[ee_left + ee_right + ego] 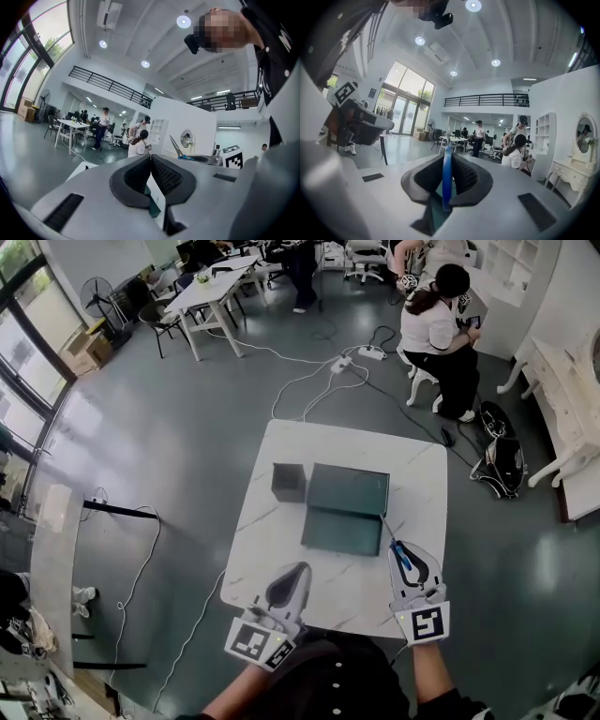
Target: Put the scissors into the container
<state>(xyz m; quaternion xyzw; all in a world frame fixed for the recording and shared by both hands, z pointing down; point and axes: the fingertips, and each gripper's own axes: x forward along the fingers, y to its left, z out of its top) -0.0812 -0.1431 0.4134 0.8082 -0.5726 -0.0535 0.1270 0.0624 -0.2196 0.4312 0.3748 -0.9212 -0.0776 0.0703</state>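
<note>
- Head view: left tongs point(291, 576) closed and empty over the near edge of the white worktop point(272, 521). Right tongs point(403, 554) grip the scissors point(392, 538) by the blue handle, blades pointing at the near right corner of the dark green container point(348, 489). Scissors are outside it. Small grey box point(289, 482) sits just left of the container.
- Left gripper view: jaws pressed together, nothing between. Scissors visible off to the right, blades tilted up.
- Right gripper view: jaws clamped on the blue handle, which stands upright between the pads.
</note>
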